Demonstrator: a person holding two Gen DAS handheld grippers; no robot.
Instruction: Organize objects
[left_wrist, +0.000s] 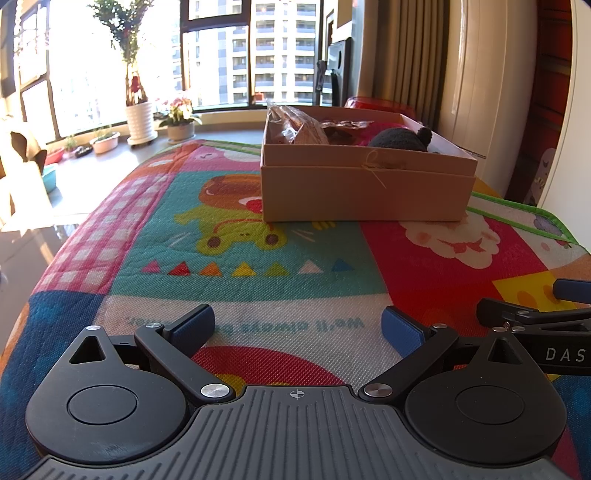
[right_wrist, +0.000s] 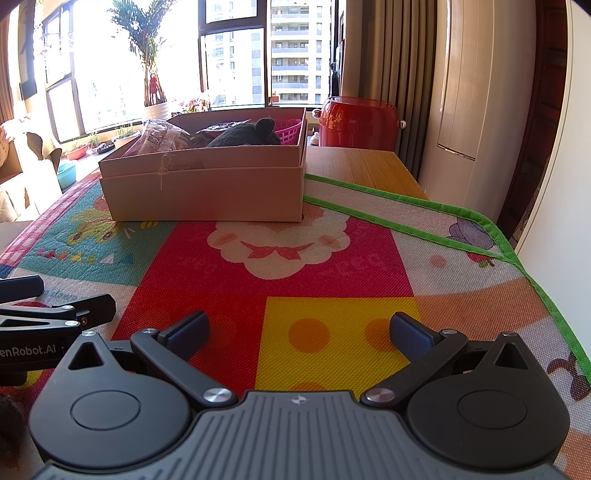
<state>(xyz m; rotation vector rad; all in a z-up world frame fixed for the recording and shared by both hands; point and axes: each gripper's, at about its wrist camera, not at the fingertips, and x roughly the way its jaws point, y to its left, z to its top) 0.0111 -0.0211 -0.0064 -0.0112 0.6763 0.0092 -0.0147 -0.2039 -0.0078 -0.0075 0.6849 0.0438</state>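
Right now both tools are sitting low over the mat with nothing in them: the left gripper (left_wrist: 297, 328) is holding its blue pads spread wide over the white and red patch, and the right gripper (right_wrist: 299, 332) is standing just as wide over the yellow square. They are resting side by side, each showing at the edge of the other's view.

Ahead of both, across a bare stretch of the colourful play mat (right_wrist: 332, 258), the cardboard box (left_wrist: 365, 184) is sitting open, well apart from the fingers. Already lying inside it are a dark knitted plush (right_wrist: 247, 136), a crinkly plastic-wrapped packet (right_wrist: 162, 138) and part of a pink basket (right_wrist: 290, 134). No loose item is showing on the mat between the tools and the box, so I am judging that the sorting is close to done or that anything remaining is lying out of view; a dark fuzzy shape at the lower left edge of the right wrist view may be such an item, but it is too cropped to tell.

What could go wrong from here: the box looks light, so a gripper reaching in and catching its near wall could be shoving it across the mat. The two tools are also sitting close enough that a sideways swing could be knocking one against the other.
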